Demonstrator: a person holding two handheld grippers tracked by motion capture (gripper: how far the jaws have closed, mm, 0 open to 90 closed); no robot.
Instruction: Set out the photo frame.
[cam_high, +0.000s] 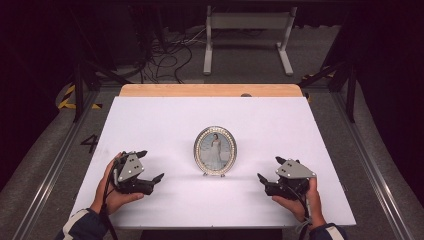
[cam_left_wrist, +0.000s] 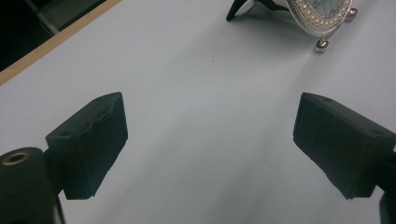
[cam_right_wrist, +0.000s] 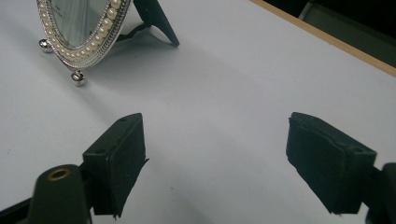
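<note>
Silver frame: we see an oval photo frame (cam_high: 215, 150), rimmed with pearl-like beads, standing upright on small ball feet near the middle of the white table (cam_high: 165, 117)
Prop: a black stand (cam_right_wrist: 156, 21) braces it from behind
Left gripper (cam_high: 150, 166): we find its jaws spread wide with bare table between them — well apart from the frame, on its left
Right gripper (cam_high: 270, 170): jaws likewise released, gripping nothing — on the frame's right, also apart
Far edge: a strip of wooden board (cam_high: 210, 90) shows beyond the white sheet

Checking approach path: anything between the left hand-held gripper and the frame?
Nothing: bare white table between the left hand-held gripper and the frame, seen in the high view.
</note>
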